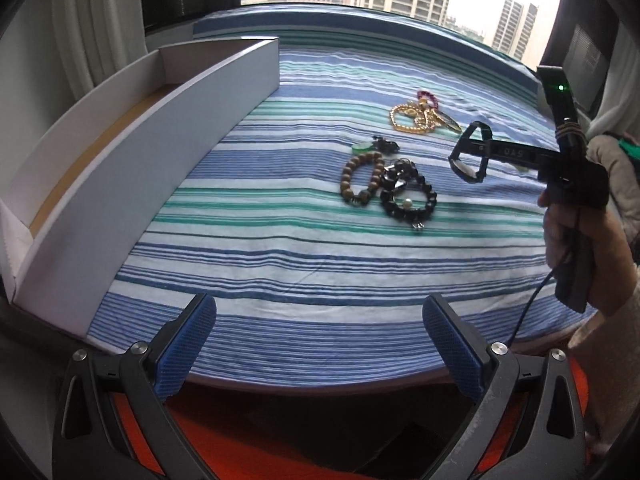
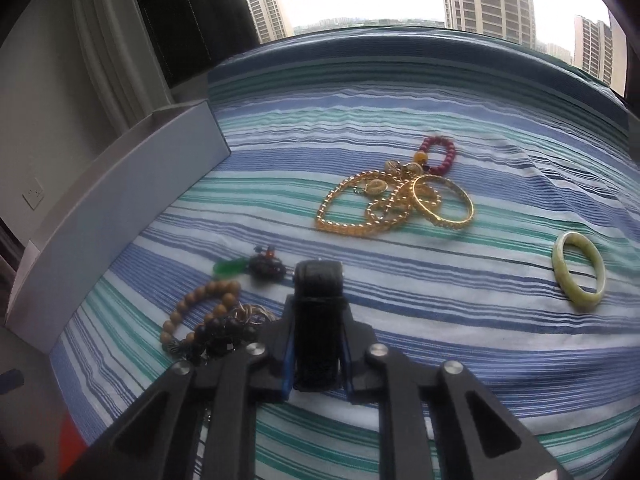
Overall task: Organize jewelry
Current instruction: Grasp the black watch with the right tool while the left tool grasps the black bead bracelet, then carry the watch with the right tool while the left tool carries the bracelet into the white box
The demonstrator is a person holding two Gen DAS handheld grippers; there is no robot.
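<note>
2 hand-held grippers over the striped bedspread (image 1: 280,240). Right gripper (image 2: 318,280) was clamped on a black strap-like band (image 2: 319,320), held above the cloth, long axis along the fingers, pointing away. Probably light, floppy; grip mid-strap. Left gripper (image 1: 320,344) stood apart, empty. White cardboard box (image 1: 132,176) sat left; gold chains (image 2: 372,208) lay beyond.

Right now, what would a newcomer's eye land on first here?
Probably the gold jewelry pile gleaming mid-cloth on the striped tablecloth, with a pale green bangle alone to its right. Next, the right gripper, jaws nearly shut, beside the wooden bead bracelet. A white box lines the left edge.
</note>
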